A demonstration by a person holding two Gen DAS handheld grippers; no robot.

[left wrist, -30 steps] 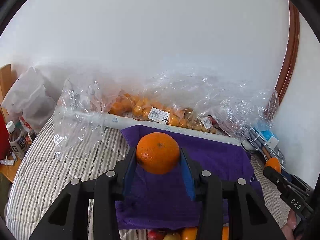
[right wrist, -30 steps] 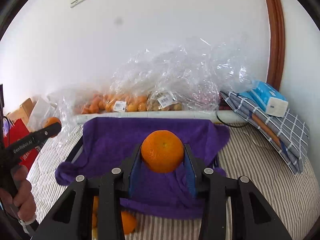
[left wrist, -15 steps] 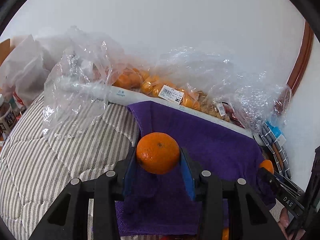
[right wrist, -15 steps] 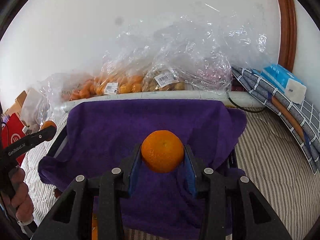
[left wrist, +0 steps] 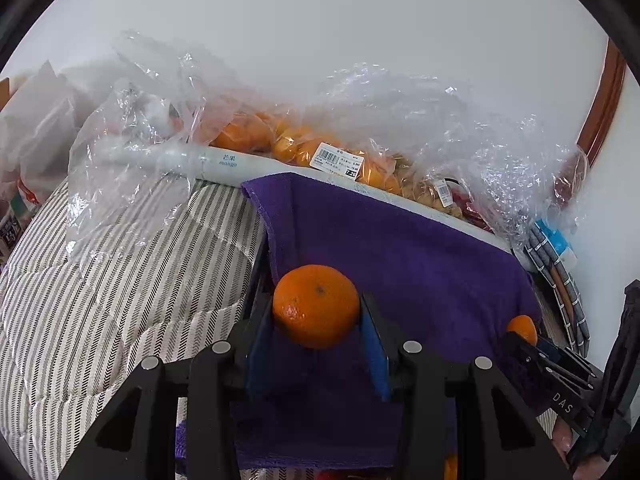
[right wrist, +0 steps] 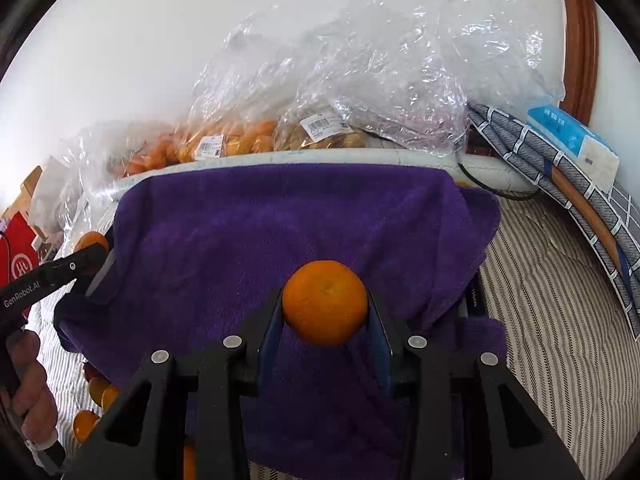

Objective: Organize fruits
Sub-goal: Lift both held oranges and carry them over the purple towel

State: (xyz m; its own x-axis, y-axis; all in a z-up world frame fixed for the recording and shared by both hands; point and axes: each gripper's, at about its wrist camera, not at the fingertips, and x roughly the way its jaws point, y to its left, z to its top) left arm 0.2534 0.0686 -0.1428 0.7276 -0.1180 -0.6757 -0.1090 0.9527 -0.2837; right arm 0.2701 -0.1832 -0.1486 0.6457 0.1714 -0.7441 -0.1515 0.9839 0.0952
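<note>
My left gripper (left wrist: 316, 320) is shut on an orange (left wrist: 316, 305) and holds it over the left part of a purple towel (left wrist: 400, 248). My right gripper (right wrist: 325, 316) is shut on another orange (right wrist: 325, 302) over the middle of the same towel (right wrist: 260, 232). The towel drapes over a dark basket or rack whose rim shows at its edges. The right gripper with its orange shows at the right in the left wrist view (left wrist: 522, 330). The left gripper shows at the left in the right wrist view (right wrist: 90, 250). Loose oranges (right wrist: 94, 404) lie below the towel's left edge.
Clear plastic bags of oranges (left wrist: 304, 144) and other fruit (right wrist: 320, 136) lie along the white wall behind a long white box (left wrist: 208, 160). A striped bedcover (left wrist: 100, 300) surrounds the towel. A folded checked cloth (right wrist: 560, 184) and a blue tissue pack (right wrist: 572, 136) lie at the right.
Both grippers have moved forward and down toward the purple towel, each keeping its orange. The towel and the bags now look larger and closer.
</note>
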